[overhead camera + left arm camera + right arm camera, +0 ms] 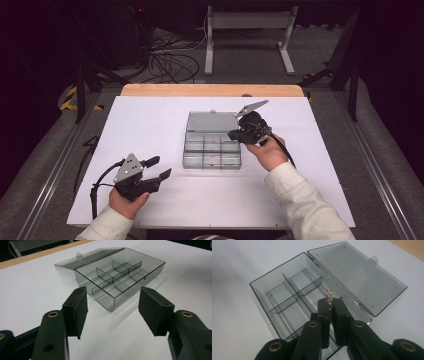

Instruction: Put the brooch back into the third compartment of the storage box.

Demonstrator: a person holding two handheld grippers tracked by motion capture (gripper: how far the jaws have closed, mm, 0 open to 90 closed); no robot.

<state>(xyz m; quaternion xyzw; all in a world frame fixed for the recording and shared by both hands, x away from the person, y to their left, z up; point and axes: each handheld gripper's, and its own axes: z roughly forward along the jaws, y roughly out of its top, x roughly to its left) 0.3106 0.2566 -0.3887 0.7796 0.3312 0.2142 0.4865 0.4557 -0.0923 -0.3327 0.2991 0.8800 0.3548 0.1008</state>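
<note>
From the high view, a smoky clear compartment box lay mid-table with its lid folded flat behind it on the white table — dark floor and cables beyond. The right gripper hovered at the box's right edge.

In the left gripper view, the left gripper stood spread, empty, short of the box.

In the right gripper view, the pressed-together jaws pinched a small metal clip above the box's dividers.

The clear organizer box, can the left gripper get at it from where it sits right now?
Probably yes. The left gripper is open and empty, aimed at the near corner of the clear organizer box, with only bare white table between them. The right gripper, shut on a small metal clip, hovers over the box's far side.
</note>
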